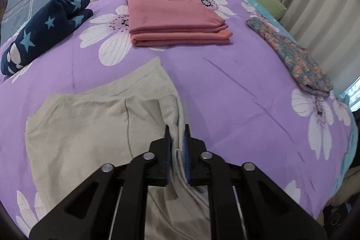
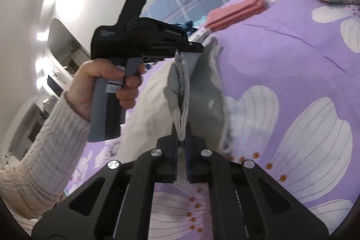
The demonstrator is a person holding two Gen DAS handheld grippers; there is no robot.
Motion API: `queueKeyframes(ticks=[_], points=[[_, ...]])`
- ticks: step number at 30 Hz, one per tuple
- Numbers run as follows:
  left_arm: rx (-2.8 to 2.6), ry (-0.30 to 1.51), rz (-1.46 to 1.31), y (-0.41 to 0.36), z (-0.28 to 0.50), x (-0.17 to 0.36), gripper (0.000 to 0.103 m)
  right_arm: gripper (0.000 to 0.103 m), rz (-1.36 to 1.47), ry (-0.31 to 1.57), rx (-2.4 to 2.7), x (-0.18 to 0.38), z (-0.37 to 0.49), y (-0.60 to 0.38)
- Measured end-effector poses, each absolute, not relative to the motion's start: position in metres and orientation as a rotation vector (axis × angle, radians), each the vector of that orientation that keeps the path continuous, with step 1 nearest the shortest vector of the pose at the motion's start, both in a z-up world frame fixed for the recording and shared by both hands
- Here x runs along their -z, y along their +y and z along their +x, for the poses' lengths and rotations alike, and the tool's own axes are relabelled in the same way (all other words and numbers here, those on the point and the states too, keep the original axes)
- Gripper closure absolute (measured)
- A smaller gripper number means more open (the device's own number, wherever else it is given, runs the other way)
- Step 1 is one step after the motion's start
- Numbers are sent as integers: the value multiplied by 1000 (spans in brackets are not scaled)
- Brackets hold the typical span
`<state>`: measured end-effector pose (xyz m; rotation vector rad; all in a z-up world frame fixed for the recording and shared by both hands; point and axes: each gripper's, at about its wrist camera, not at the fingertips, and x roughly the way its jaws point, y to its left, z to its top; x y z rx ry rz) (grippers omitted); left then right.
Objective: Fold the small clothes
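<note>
Purple floral bedspread (image 1: 247, 91) — pink (image 1: 175, 21), starry (image 1: 45, 30), floral (image 1: 292, 55), beige clothes (image 1: 90, 127).

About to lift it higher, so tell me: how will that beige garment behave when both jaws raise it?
The beige garment is probably floppy: it sags between the grips. Likely light, since thin folded edges hold it. The free part may drag over the purple bedspread.

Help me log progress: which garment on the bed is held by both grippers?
The beige garment: left gripper and right gripper pinch its edge; the pink, navy and floral ones lie untouched.

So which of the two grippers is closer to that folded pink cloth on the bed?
Left, as far as I can judge. The left gripper, clamped on the beige garment, faces the folded pink cloth across bare bedspread. The right gripper grips the garment's nearer end, farther back.
</note>
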<state>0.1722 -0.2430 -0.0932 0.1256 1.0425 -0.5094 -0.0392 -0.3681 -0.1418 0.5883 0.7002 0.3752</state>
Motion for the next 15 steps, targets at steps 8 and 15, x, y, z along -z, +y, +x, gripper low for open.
queueKeyframes(ticks=[8, 15], points=[[538, 846, 256, -229, 121, 57, 38, 98, 626, 775, -368, 156, -42, -371], [444, 740, 392, -155, 38, 59, 20, 98, 659, 764, -393, 150, -42, -374]])
